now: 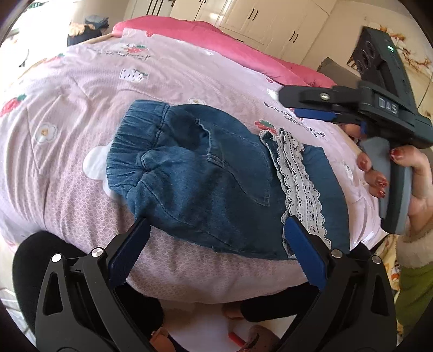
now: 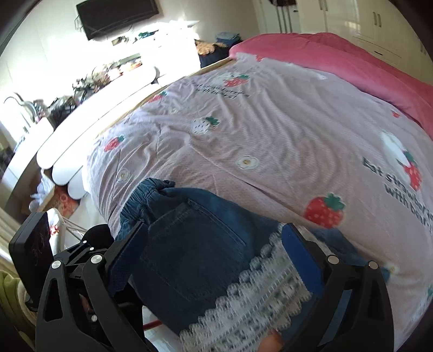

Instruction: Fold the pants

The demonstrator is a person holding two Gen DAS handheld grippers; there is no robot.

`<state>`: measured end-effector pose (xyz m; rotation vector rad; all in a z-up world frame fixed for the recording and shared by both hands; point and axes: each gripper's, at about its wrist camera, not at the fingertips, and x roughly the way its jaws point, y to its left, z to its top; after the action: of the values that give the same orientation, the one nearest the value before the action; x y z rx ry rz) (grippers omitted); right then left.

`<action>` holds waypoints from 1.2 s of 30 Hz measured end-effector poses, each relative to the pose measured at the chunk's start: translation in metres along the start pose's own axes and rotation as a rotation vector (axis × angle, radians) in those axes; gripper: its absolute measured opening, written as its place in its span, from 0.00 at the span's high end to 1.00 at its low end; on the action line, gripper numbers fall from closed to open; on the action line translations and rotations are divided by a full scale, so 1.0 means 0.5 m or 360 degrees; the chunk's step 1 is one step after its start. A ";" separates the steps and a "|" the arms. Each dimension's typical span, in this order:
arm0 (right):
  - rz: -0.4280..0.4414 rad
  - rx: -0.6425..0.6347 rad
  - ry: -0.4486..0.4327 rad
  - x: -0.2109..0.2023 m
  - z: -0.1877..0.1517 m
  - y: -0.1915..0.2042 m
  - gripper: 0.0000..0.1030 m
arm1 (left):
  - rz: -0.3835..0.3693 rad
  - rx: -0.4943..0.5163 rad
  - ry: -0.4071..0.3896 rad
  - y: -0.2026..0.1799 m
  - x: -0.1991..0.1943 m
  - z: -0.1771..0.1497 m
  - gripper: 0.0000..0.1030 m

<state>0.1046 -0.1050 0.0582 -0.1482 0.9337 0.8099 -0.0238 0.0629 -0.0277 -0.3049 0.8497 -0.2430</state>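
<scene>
Small blue denim pants (image 1: 205,176) with white lace trim (image 1: 300,184) lie folded on the pink strawberry quilt (image 1: 81,113), near its front edge. My left gripper (image 1: 216,243) is open and empty, its jaws spread just in front of the pants. My right gripper (image 2: 213,249) is open, its fingers spread over the pants (image 2: 194,260) and the lace hem (image 2: 251,297). In the left wrist view the right gripper (image 1: 319,105) hovers above the quilt to the right of the pants, held by a hand with red nails.
A darker pink blanket (image 2: 351,62) lies across the far side of the bed. White wardrobes (image 1: 270,19) stand behind. A wall TV (image 2: 116,16) and a cluttered white dresser (image 2: 81,81) are past the bed's left side. Floor shows below the bed edge.
</scene>
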 end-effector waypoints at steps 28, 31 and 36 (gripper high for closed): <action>0.0526 -0.0078 0.0421 0.225 0.083 0.075 0.64 | -0.0198 -0.0412 -0.0048 0.118 0.008 0.008 0.40; 0.0591 -0.0066 0.0346 0.182 0.085 0.066 0.64 | -0.0225 -0.0481 -0.0060 0.138 0.020 0.019 0.54; 0.0623 -0.0057 0.0252 0.121 0.085 0.041 0.64 | -0.0282 -0.0444 -0.0084 0.117 0.021 0.042 0.81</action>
<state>0.1389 -0.0381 0.0424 -0.0605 1.1158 1.1897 0.0044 0.1173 -0.0429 -0.6466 0.8054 -0.2799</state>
